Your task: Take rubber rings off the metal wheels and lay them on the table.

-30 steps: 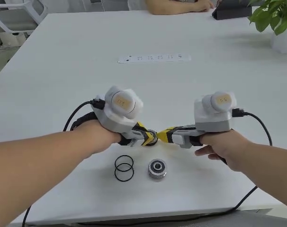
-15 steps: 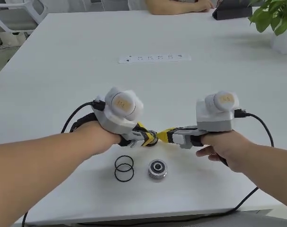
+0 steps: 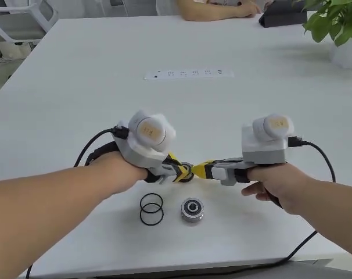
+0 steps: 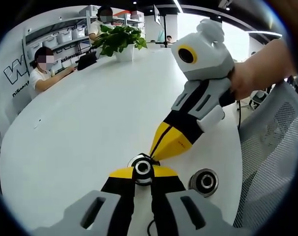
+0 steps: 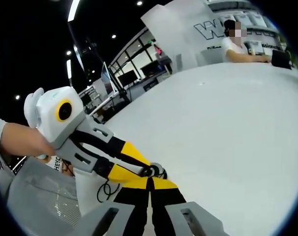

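Head view, left gripper [image 3: 179, 171]: held in the left hand, yellow and black jaws closed tight on a small metal wheel [image 3: 187, 171], just above the table [image 3: 77, 75]
Head view, right gripper [image 3: 197, 170]: it points to the left, and its yellow tips meet the same wheel from the other side
Head view, second wheel [image 3: 191, 209]: a round, shiny steel piece with a dark centre, lying flat on the table just in front of the grippers
Head view, rubber rings [image 3: 152, 209]: two thin black loops, flat on the white matte top, touching each other, just left of the second wheel
Head view, other things: a white power strip [image 3: 189, 74] far back and a black cable [image 3: 92, 144] from the left gripper

Left gripper view, left gripper [image 4: 142, 173]: both jaws clamp the wheel [image 4: 142, 167], whose round bright hub faces the camera
Left gripper view, right gripper [image 4: 155, 151]: jaws together with only a dark slit between them, the tip at the wheel's rim; I cannot tell if rubber is pinched
Left gripper view, second wheel [image 4: 204, 181]: on the table, to the right of the jaws

Right gripper view, right gripper [image 5: 150, 181]: the yellow tips are pressed together, just beside the wheel [image 5: 157, 171]
Right gripper view, left gripper [image 5: 148, 169]: it enters from the left and grips the wheel
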### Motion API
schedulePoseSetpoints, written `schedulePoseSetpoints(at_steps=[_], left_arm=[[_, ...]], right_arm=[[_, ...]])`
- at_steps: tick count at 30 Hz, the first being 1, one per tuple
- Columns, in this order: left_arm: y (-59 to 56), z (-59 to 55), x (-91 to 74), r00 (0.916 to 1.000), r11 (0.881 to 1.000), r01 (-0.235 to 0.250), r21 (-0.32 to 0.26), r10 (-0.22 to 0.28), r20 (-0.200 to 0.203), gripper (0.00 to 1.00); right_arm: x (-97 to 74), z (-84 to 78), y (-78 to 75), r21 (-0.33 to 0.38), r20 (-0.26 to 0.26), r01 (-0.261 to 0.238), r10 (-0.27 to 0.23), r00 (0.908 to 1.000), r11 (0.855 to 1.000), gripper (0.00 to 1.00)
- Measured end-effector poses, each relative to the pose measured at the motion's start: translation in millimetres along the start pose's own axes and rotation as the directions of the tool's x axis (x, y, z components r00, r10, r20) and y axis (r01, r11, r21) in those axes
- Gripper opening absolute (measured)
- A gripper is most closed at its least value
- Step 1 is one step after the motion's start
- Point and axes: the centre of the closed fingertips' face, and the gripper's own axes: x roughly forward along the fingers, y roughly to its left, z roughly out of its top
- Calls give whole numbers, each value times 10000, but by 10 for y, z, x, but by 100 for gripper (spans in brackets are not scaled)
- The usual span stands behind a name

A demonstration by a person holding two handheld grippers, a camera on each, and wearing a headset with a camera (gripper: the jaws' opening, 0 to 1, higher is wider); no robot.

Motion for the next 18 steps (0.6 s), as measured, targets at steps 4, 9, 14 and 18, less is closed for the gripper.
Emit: schedulePoseSetpoints(at_steps=[4, 9, 14, 18], left_arm=[[0, 0, -2, 10000, 10000, -5, -1, 5, 0, 6], [-4, 0, -2, 10000, 10000, 4, -4, -4, 2, 6], [-5, -2, -1, 10000, 10000, -6, -25, 6, 0, 6], [-6, -2, 0, 10000, 9999, -30, -97, 30, 14, 6]], right_arm=[[8, 15, 26, 83, 85, -112, 111, 9999, 9999, 0], [14, 54, 104, 297, 298, -500, 491, 9983, 9983, 0], [-3, 59, 142, 276, 317, -677, 668, 9973, 9973, 0], [-21, 63, 151, 428, 381, -773, 757, 9964, 9961, 0]])
